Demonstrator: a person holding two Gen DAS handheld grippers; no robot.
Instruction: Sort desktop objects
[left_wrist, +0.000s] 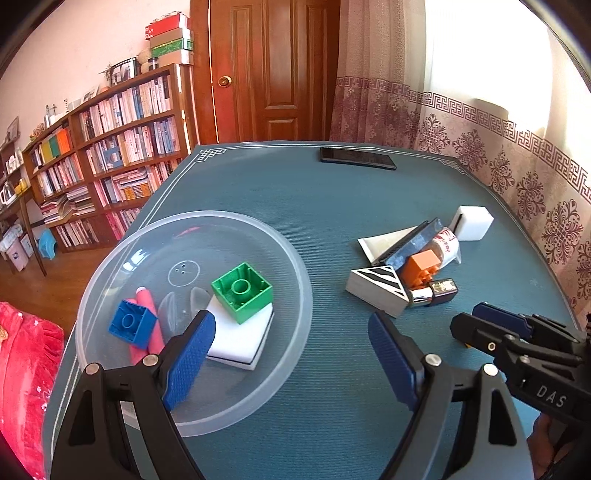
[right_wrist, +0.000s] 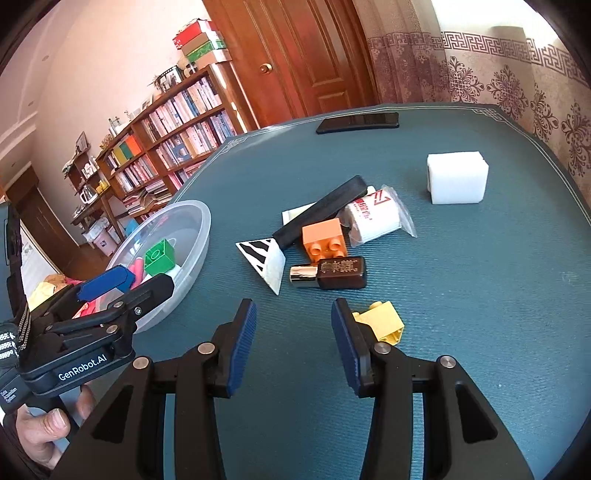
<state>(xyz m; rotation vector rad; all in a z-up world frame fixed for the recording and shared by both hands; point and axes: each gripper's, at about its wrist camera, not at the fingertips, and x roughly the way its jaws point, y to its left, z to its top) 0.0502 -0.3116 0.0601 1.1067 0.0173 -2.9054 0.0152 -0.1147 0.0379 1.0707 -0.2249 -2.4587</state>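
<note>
**Both grippers empty over the desk, pile not yet sorted**

My left gripper (left_wrist: 291, 354) hangs with its fingers spread wide and nothing between them, its left finger over the clear plastic bowl (left_wrist: 295, 266) that sits near the left edge of the desk (left_wrist: 280, 192). In the bowl lie a green brick (left_wrist: 242, 291) on a white pad (left_wrist: 240, 341), a blue brick (left_wrist: 133, 325) and a pink stick (left_wrist: 153, 332).

My right gripper (right_wrist: 293, 339) is also spread wide and holds nothing. A yellow brick (right_wrist: 382, 321) sits on the desk just beside its right finger; I cannot tell whether they touch.

Toward the middle of the desk lies a pile: an orange brick (right_wrist: 325, 238), a brown bottle (right_wrist: 332, 273), a striped triangular block (right_wrist: 264, 260), a black bar (right_wrist: 321, 208) and a wrapped white roll (right_wrist: 376, 218). A white foam block (right_wrist: 456, 177) stands apart nearer the right edge, and a dark phone (right_wrist: 358, 122) lies at the far edge.
</note>
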